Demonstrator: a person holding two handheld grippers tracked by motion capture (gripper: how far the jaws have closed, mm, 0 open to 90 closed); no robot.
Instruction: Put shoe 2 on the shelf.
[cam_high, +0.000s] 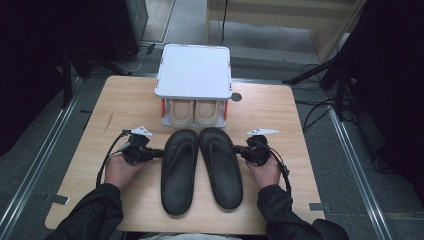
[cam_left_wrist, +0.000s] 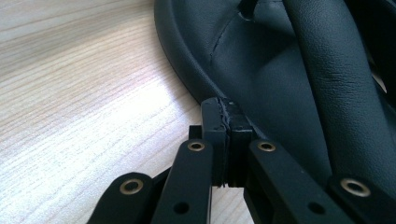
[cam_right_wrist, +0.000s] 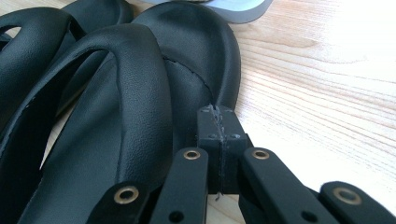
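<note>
Your left gripper (cam_high: 159, 153) and right gripper (cam_high: 239, 150) flank two black sandals lying side by side on the wooden table (cam_high: 280, 115), long axes running away from you. Both pairs of jaws are pressed together, pinching nothing. Close up, the left tips touch the left sandal's (cam_left_wrist: 261, 70) outer rim; the right tips meet the right sandal's (cam_right_wrist: 140, 93) edge. From above, beyond the sandals, a white rack (cam_high: 194, 70) holds beige shoes (cam_high: 194, 112).
</note>
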